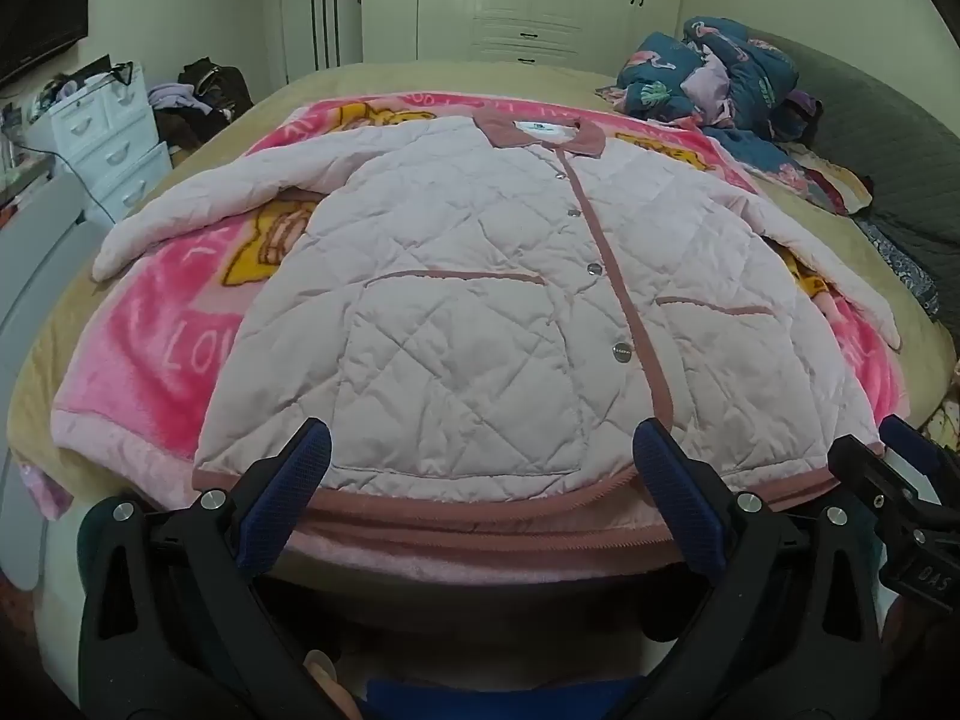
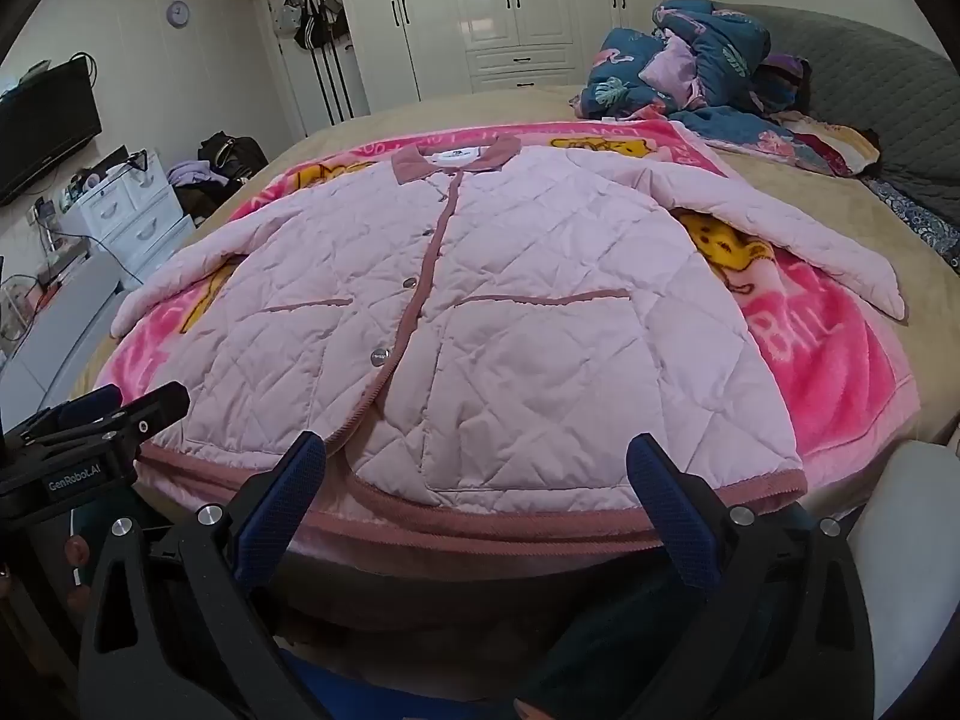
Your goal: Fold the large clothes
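A pale pink quilted jacket [image 1: 480,300] [image 2: 510,324] lies flat and buttoned on a pink blanket [image 1: 156,354] [image 2: 840,360], collar far, hem near, both sleeves spread outward. My left gripper [image 1: 480,450] hovers wide open over the hem, left of the dusty-pink button band, with nothing between its blue pads. The right gripper [image 2: 477,453] is also wide open, above the hem on the right side of the band. Each gripper shows at the edge of the other's view: the right gripper [image 1: 900,480] and the left gripper [image 2: 102,420].
The blanket covers a tan bed [image 1: 420,75] [image 2: 780,180]. Crumpled blue patterned bedding [image 1: 720,72] [image 2: 690,54] is heaped at the far right by a grey headboard [image 2: 870,90]. White drawers [image 1: 114,138] [image 2: 138,216], a TV [image 2: 42,126] and wardrobes [image 2: 510,6] stand beyond.
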